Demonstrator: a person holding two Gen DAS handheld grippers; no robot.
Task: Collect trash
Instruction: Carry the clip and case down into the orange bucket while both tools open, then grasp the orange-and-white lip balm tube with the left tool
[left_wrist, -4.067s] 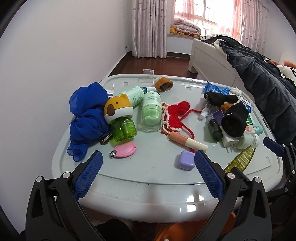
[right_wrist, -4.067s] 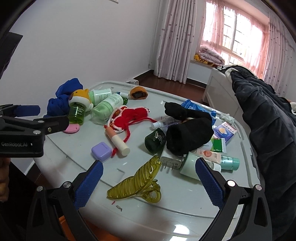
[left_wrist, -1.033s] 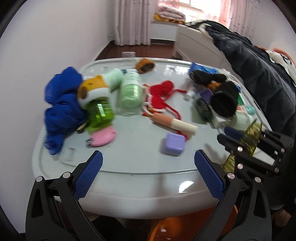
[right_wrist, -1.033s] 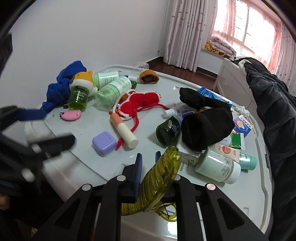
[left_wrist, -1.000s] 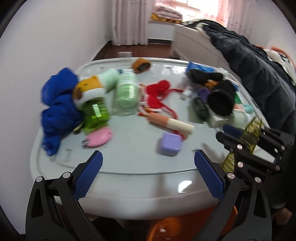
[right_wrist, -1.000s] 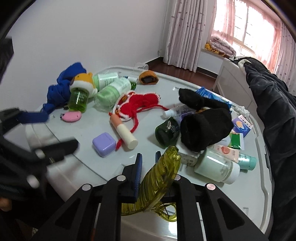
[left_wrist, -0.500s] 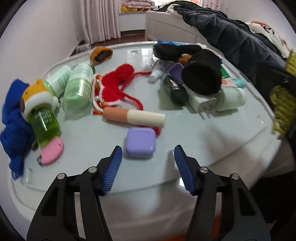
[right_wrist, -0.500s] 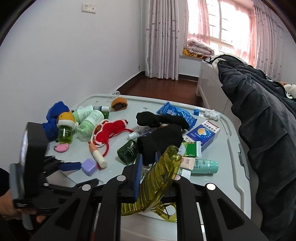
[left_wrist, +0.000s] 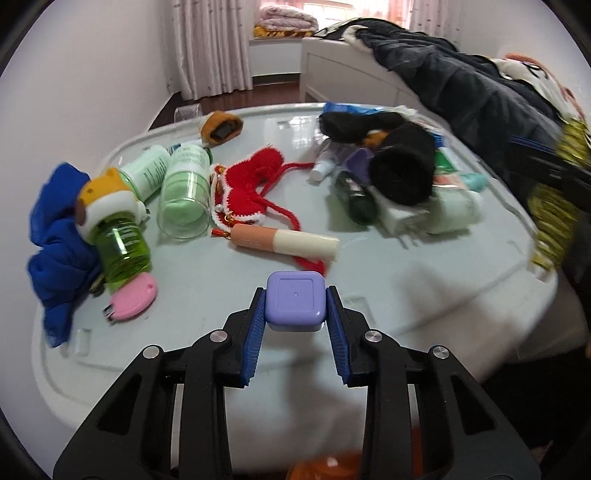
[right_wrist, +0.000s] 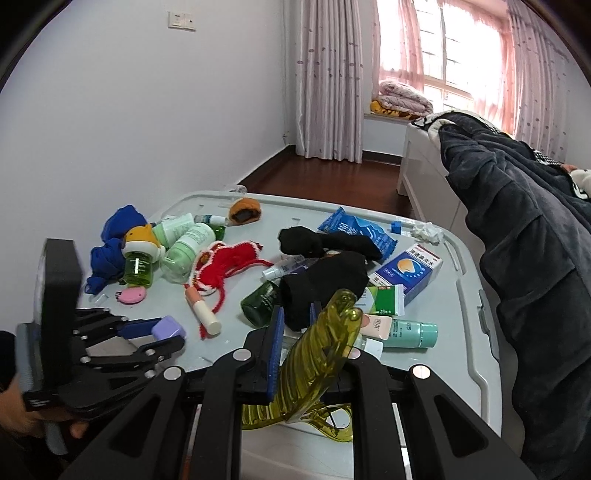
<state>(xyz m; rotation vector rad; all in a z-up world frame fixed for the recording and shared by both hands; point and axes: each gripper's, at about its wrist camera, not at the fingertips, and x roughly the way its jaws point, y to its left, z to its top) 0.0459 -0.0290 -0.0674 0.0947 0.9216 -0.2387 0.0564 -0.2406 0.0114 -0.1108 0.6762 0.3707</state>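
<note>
A small purple square box sits near the front edge of the pale grey table. My left gripper has it between its blue pads; the jaws are closing and both pads touch the box's sides. The right wrist view shows the same box in the left gripper at lower left. My right gripper is shut on a yellow-green hair claw clip, held above the table's front. That clip appears blurred at the right edge of the left wrist view.
The table is crowded with a blue cloth, a green bear-capped bottle, a pink tag, a red knitted piece, a peach tube, black socks and a medicine box. Something orange shows below the front edge. A bed with a dark blanket stands at the right.
My left gripper came forward to the purple box and its jaws narrowed from wide open to touching it. The right gripper rose with the claw clip, then held still.
</note>
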